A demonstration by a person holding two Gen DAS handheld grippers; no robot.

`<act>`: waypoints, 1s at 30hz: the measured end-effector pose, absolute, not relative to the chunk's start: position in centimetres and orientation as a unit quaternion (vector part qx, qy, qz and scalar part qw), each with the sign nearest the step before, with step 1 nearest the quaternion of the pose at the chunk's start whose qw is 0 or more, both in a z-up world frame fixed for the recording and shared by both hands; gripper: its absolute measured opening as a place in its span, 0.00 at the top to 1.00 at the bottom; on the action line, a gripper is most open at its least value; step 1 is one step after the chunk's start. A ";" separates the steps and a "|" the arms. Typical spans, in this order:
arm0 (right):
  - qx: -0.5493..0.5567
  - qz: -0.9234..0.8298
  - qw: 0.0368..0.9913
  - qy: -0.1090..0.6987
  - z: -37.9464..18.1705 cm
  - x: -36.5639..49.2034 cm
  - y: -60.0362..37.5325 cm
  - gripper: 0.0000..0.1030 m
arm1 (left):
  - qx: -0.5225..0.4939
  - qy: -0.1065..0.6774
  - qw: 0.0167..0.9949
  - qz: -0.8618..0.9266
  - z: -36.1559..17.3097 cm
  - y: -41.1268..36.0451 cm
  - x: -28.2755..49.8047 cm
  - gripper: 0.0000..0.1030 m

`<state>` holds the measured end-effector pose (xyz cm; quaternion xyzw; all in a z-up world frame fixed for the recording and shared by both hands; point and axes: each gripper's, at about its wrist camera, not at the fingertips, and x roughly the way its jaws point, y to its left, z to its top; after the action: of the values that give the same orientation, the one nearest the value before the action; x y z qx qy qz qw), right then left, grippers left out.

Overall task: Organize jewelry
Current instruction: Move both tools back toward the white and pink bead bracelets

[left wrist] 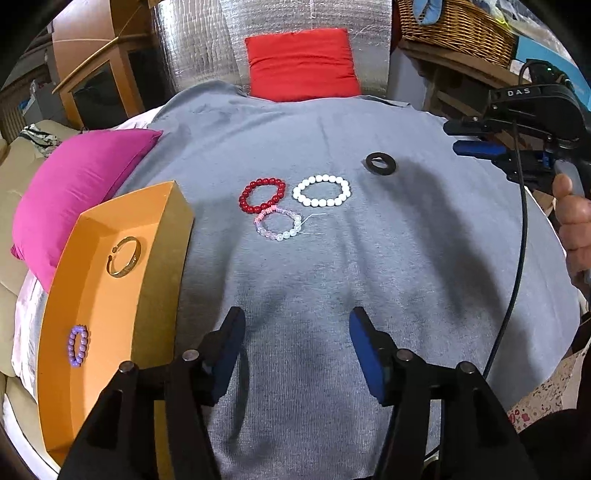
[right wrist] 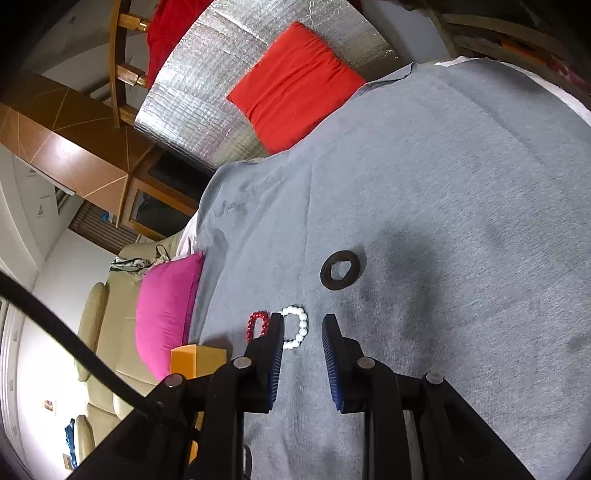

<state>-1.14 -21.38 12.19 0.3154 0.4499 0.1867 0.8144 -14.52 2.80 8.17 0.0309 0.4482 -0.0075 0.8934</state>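
On the grey cloth (left wrist: 369,277) lie a red bead bracelet (left wrist: 263,195), a white bead bracelet (left wrist: 321,190), a pale pink and clear bead bracelet (left wrist: 279,224) and a black ring (left wrist: 381,163). An orange box (left wrist: 96,295) at the left holds a gold bangle (left wrist: 124,256) and a purple bead bracelet (left wrist: 78,345). My left gripper (left wrist: 297,354) is open and empty, above the cloth, nearer than the bracelets. My right gripper (right wrist: 303,360) is open and empty, with the white bracelet (right wrist: 295,326), the red bracelet (right wrist: 257,325) and the black ring (right wrist: 341,275) beyond its tips. It also shows in the left wrist view (left wrist: 476,142).
A magenta cushion (left wrist: 74,184) lies left of the box. A red cushion (left wrist: 301,62) leans against a silver foil panel (left wrist: 195,40) at the back. A wicker basket (left wrist: 458,26) stands at the back right. A black cable (left wrist: 517,240) hangs at the right.
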 end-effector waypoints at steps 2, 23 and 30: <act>0.313 0.186 0.815 0.451 12.2 -1.3 -21.3 0.76 | 0.027 0.452 0.892 -0.009 7.9 2.8 -14.4 0.42; 0.252 0.212 0.793 0.513 8.1 1.4 -13.9 0.76 | 0.012 0.473 0.881 -0.009 7.1 4.5 -6.8 0.42; 0.216 0.194 0.803 0.520 6.2 3.2 -11.3 0.76 | 0.009 0.484 0.875 -0.004 6.2 5.3 -5.3 0.42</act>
<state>3.21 -11.25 6.22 0.2162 0.5196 0.1944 0.8034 -5.29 5.32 6.21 0.0091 0.4843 -0.0042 0.8748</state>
